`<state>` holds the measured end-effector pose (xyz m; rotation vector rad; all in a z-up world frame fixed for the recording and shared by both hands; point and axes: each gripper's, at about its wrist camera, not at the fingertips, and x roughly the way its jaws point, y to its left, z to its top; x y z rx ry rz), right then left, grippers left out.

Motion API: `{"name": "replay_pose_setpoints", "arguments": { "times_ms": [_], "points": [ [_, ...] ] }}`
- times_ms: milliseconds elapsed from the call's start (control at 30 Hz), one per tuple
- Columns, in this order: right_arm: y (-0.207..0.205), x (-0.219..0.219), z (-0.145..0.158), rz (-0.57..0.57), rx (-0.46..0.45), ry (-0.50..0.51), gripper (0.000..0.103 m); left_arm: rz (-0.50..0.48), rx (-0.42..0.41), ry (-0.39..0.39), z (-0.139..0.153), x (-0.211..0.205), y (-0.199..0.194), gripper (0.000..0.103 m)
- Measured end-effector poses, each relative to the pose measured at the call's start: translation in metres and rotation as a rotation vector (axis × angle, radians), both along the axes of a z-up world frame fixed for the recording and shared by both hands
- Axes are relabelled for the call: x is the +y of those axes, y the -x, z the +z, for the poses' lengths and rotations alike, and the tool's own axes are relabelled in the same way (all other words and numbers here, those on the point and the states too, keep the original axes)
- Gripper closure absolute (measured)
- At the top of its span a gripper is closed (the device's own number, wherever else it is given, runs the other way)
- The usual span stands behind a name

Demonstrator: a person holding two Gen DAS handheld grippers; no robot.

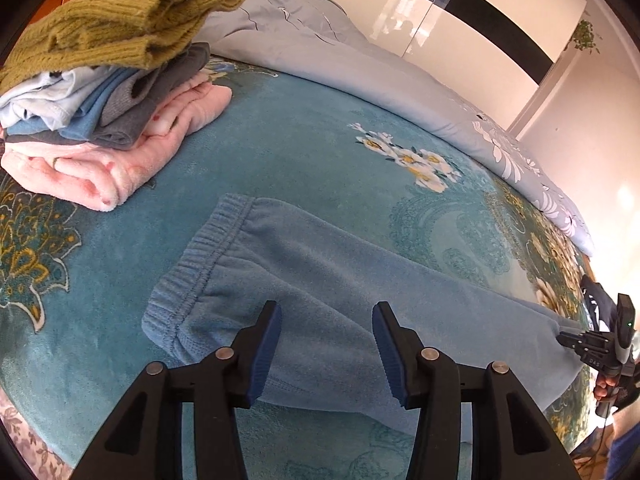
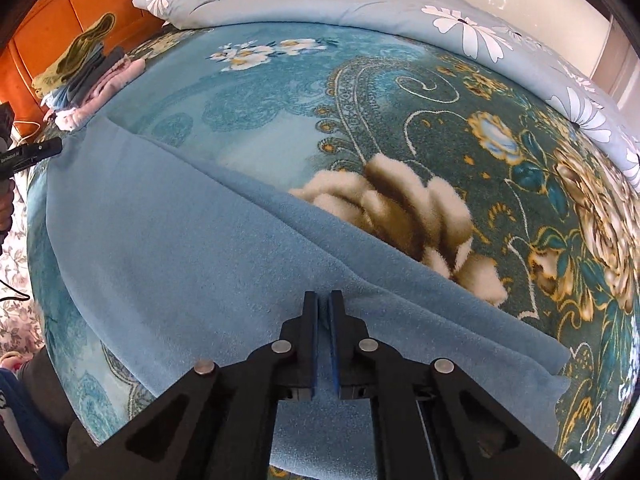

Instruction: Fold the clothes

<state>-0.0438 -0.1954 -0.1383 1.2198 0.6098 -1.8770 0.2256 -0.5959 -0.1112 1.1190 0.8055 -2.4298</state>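
Light blue fleece trousers (image 1: 320, 280) lie flat on the teal floral blanket (image 1: 280, 140), their ribbed elastic waistband (image 1: 192, 268) toward the left. My left gripper (image 1: 326, 328) is open just above the fabric near the waistband, holding nothing. In the right wrist view the same trousers (image 2: 180, 248) stretch away to the left. My right gripper (image 2: 324, 308) has its jaws nearly closed over the trousers' cloth near their other end; it also shows at the far right of the left wrist view (image 1: 568, 338). The left gripper's tip (image 2: 44, 147) shows at the right view's left edge.
A stack of folded clothes (image 1: 100, 120) topped by an olive knit sweater (image 1: 120, 20) sits at the blanket's back left. A pale blue floral duvet (image 1: 360, 64) is bunched along the far side. An orange headboard (image 2: 44, 28) and white wardrobe doors (image 1: 460, 8) stand behind.
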Motion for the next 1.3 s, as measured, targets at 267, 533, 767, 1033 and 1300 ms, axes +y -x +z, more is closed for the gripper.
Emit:
{"name": "replay_pose_setpoints", "arguments": {
  "times_ms": [267, 533, 767, 1033, 1300],
  "points": [
    [-0.001, -0.015, 0.007, 0.038, 0.054, -0.024, 0.099, 0.013, 0.013, -0.024, -0.005, -0.007, -0.005, 0.052],
    [0.009, -0.033, -0.004, 0.101, 0.092, -0.070, 0.072, 0.009, 0.007, -0.012, -0.008, -0.007, 0.000, 0.052],
    [0.005, -0.035, -0.006, 0.060, 0.070, -0.099, 0.076, 0.001, 0.008, -0.028, -0.014, -0.007, 0.000, 0.051],
    [-0.014, -0.038, -0.003, 0.114, 0.127, -0.153, 0.096, -0.002, 0.030, -0.054, -0.015, -0.009, -0.006, 0.051],
    [0.001, -0.046, 0.032, 0.059, 0.256, -0.102, 0.097, 0.011, 0.067, -0.042, -0.005, -0.015, -0.008, 0.051]
  ]
}}
